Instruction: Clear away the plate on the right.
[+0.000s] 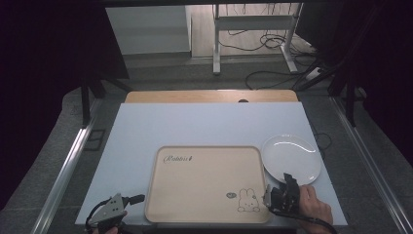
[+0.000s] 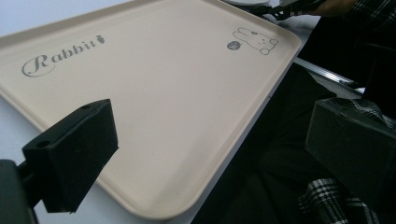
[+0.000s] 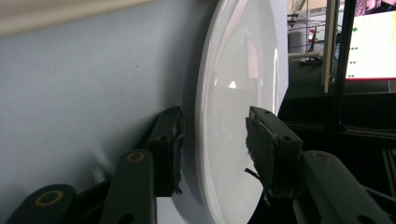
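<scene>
Two tongs: both sit at the near edge of the counter (image 1: 204,126), one at either side of a tray, as I work them from afar.
Left tongs (image 1: 127,201): parked at the near-left corner, jaws spread wide with nothing between them; in the left gripper view they point across the tray.
Tray (image 1: 207,214): beige, shallow-rimmed, lying flat near the front of the counter, printed with the word "Rabbit" and a small rabbit drawing. It carries nothing.
Plate (image 1: 292,157): white and glossy, flat on the counter just beside the tray's far-right corner; whether the two rims touch I cannot tell. It too holds nothing.
Right tongs (image 1: 283,193): at the plate's near rim. In the right gripper view the jaws stand apart on either side of that rim, one against the counter side, one over the glazed face, not yet pinching it.
Risk, as I judge it: the rim is thin and slick. A shallow bite could let the plate pivot or slide out once lifted.
Second risk: the lower jaw may shove the plate away rather than get beneath it.
Third risk: swinging left too low could knock the plate against the tray's raised lip.
</scene>
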A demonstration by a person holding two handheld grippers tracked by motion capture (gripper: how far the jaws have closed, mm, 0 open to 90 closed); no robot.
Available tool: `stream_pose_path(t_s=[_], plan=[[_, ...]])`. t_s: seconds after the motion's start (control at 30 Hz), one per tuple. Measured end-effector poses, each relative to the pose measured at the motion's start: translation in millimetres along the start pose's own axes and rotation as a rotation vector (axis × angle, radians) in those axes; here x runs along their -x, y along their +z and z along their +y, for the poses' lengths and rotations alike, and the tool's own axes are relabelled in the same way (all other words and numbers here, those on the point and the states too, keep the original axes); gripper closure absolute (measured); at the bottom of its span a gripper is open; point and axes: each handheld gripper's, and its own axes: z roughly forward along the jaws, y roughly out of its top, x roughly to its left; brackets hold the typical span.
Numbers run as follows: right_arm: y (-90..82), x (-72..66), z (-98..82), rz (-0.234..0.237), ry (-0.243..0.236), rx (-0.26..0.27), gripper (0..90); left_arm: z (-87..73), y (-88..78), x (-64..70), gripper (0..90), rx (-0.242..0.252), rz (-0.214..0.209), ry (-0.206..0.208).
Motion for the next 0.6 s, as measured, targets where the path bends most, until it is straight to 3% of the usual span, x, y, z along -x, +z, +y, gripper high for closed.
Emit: stream_pose_path(t_s=[0.5,0.6], plan=[[12.8,-2.7,8.2,-0.005,-0.086,-0.066,74.6,0.1,0.3,0.2,1.7,-0.003,-0.001,0.002],[14.0,-3.1,8.3,0.010,-0.083,-0.064,79.7,0.2,0.3,0.3,1.7,-0.003,-0.001,0.003]])
